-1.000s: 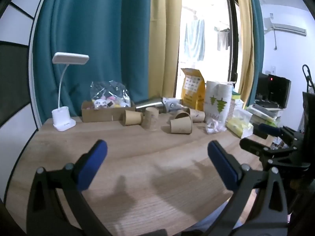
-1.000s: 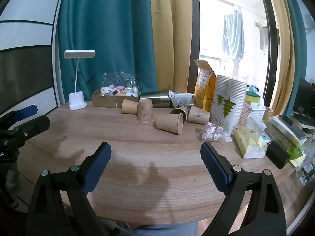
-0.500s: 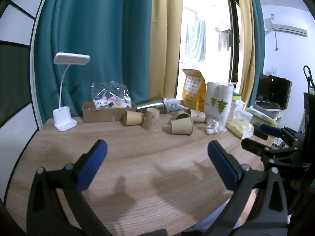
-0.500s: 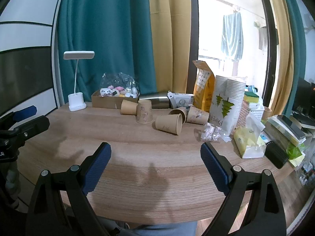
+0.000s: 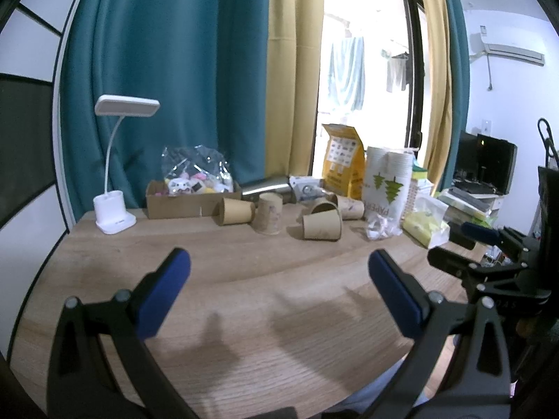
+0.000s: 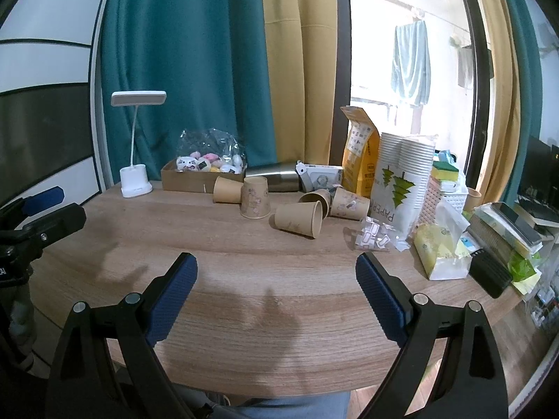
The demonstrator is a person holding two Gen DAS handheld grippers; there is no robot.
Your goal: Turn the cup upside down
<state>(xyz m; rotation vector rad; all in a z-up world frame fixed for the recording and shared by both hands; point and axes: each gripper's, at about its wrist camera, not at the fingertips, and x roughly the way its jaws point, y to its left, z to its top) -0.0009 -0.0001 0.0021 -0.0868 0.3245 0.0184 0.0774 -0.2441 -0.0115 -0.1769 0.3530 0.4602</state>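
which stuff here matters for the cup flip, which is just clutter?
Job:
- paper cups, several on their sides, one already upside down
- left tongs and right tongs, both open, holding nothing

Clutter:
- lamp
- toy box
- flask
- yellow bag
- cup sleeve
- tissues

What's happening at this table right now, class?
A person holds a two-finger gripper in each hand above a wooden table. The left gripper and the right gripper are both open and empty, well short of the brown paper cups. One cup already stands upside down; the nearest cup lies on its side, as do others behind it. Nothing is grasped yet.
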